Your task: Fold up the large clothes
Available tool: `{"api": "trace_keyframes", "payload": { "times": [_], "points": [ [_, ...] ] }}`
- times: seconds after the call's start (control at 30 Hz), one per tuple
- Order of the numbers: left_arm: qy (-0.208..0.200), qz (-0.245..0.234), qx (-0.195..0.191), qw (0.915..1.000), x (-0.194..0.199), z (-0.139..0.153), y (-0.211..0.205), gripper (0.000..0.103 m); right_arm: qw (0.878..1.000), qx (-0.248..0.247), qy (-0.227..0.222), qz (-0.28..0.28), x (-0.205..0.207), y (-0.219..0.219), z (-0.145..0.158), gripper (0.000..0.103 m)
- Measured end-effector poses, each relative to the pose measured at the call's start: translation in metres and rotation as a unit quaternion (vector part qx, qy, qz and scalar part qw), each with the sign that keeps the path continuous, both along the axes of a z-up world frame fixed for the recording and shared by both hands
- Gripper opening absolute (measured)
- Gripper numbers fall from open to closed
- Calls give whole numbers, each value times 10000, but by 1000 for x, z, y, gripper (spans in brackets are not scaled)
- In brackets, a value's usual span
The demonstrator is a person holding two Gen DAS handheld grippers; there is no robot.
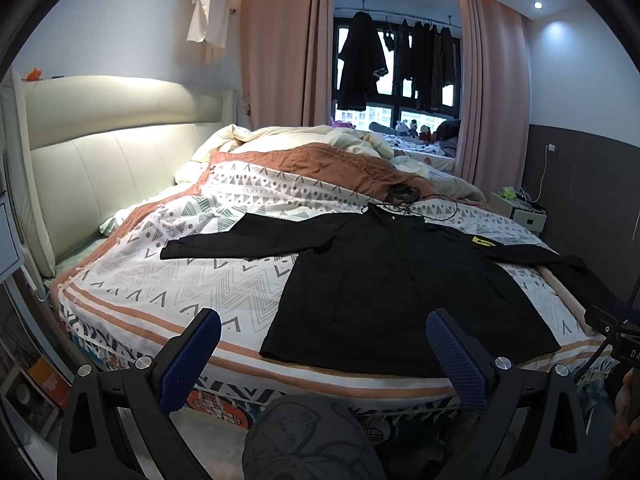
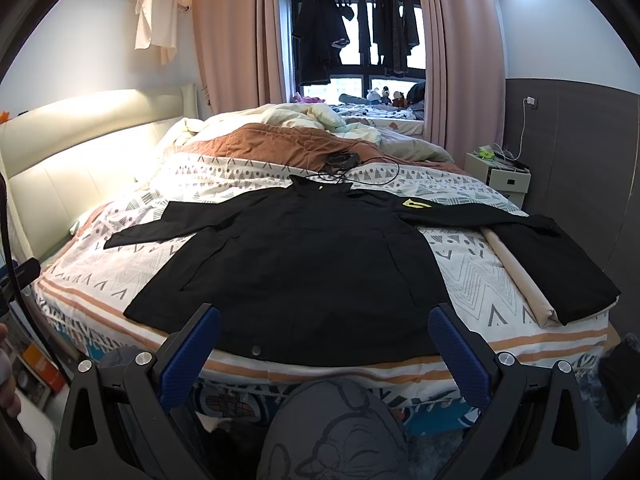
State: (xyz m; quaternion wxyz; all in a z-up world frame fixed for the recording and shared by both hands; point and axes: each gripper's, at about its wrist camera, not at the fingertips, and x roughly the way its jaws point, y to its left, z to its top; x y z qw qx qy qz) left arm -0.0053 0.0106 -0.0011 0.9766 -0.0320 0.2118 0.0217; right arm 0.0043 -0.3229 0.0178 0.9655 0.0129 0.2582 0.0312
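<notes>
Blue pads line both of my tools, and both sets of fingers are spread wide with nothing between them. My left gripper [image 1: 322, 354] hangs clear of the bed [image 1: 160, 300], short of its near edge; its right finger [image 1: 456, 364] shows in front of the hem of the black jacket [image 1: 380, 280] without pressing on it, as far as I can tell, and its left finger [image 1: 192, 360] sits over bare patterned bedspread. My right gripper [image 2: 324, 350] is equally released, and the jacket's [image 2: 296, 264] hem fills the whole gap between its fingers, just ahead of the tips.

That jacket lies flat, front up, past the fingertips, collar away from me, both sleeves stretched out sideways. One sleeve reaches off beyond the left finger; the other runs out beyond the right finger towards a separate folded black garment [image 2: 556, 268] at the bed's edge.

For markings, I see a yellow badge [image 2: 412, 202] high on the sleeve at the right-finger side, too small to read, and a tiny yellow tab at the collar. A black cable [image 2: 360, 170] curls on the bedspread just beyond the collar. Below the fingers, a grey knee with a cartoon print [image 2: 340, 436] shows.
</notes>
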Motion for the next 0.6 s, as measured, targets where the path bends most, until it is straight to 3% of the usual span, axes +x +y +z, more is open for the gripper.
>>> {"api": "trace_keyframes", "payload": {
  "times": [0.27, 0.6],
  "points": [
    [29, -26, -30, 10000, 2, 1, 3, 103, 9999, -129, -15, 80, -2, 4, 8, 103],
    [70, -71, -107, 9999, 2, 2, 11, 103, 9996, 84, 82, 273, 4, 6, 9, 103]
  ]
}}
